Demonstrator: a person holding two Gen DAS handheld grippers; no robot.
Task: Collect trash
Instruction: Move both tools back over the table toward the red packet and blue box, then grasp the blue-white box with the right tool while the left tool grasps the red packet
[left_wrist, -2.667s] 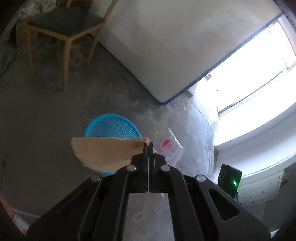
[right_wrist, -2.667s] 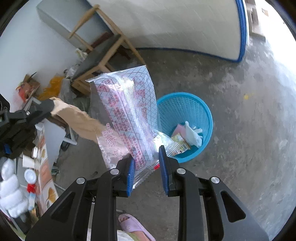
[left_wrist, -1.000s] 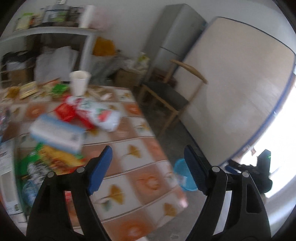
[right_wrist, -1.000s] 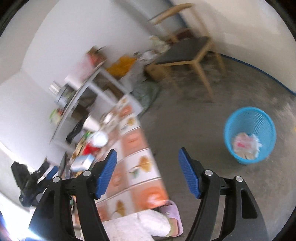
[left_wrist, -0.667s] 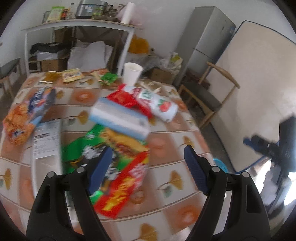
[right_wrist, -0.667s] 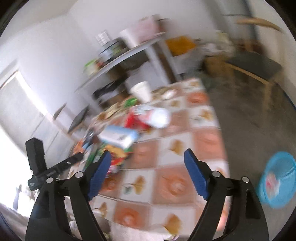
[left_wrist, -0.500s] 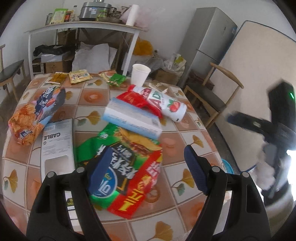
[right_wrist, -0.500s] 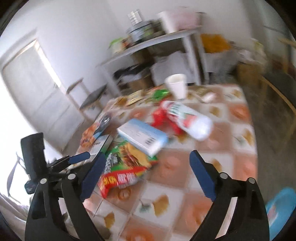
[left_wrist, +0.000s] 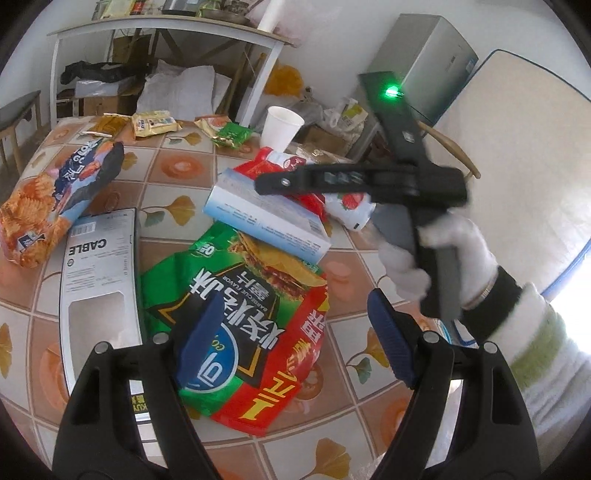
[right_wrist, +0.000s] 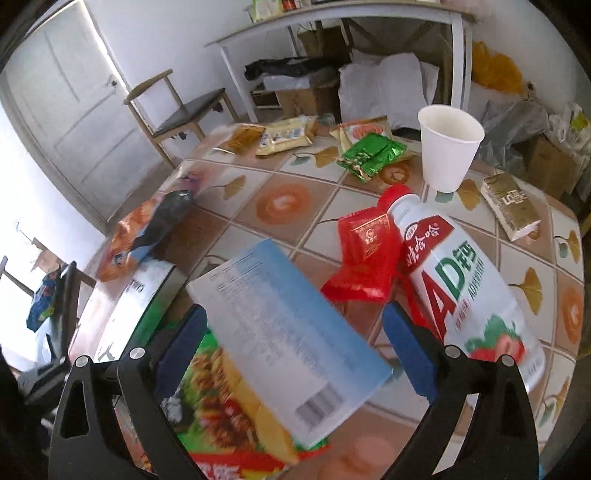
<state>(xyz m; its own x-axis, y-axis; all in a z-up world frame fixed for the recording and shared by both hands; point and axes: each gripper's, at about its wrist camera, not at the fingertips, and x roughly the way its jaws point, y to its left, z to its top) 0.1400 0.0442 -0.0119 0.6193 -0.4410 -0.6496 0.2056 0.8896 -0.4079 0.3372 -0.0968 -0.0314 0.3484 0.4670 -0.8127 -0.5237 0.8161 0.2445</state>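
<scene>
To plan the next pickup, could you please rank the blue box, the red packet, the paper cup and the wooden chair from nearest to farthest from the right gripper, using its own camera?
1. Blue box: between the open fingers of the right gripper.
2. Red packet: just beyond, right of centre.
3. Paper cup: far table edge, right.
4. Wooden chair: off the table, back left.

The table (left_wrist: 173, 173) wore orange tiles with yellow leaves. The chip bag (left_wrist: 255, 317) was green and red; the box (right_wrist: 280, 332) pale blue.

Both tongs are held wide apart and empty: left tongs (left_wrist: 295, 339) are angled downward, right tongs (right_wrist: 295, 347), gripped by a white-gloved hand (left_wrist: 443, 254), are extended ahead.
</scene>
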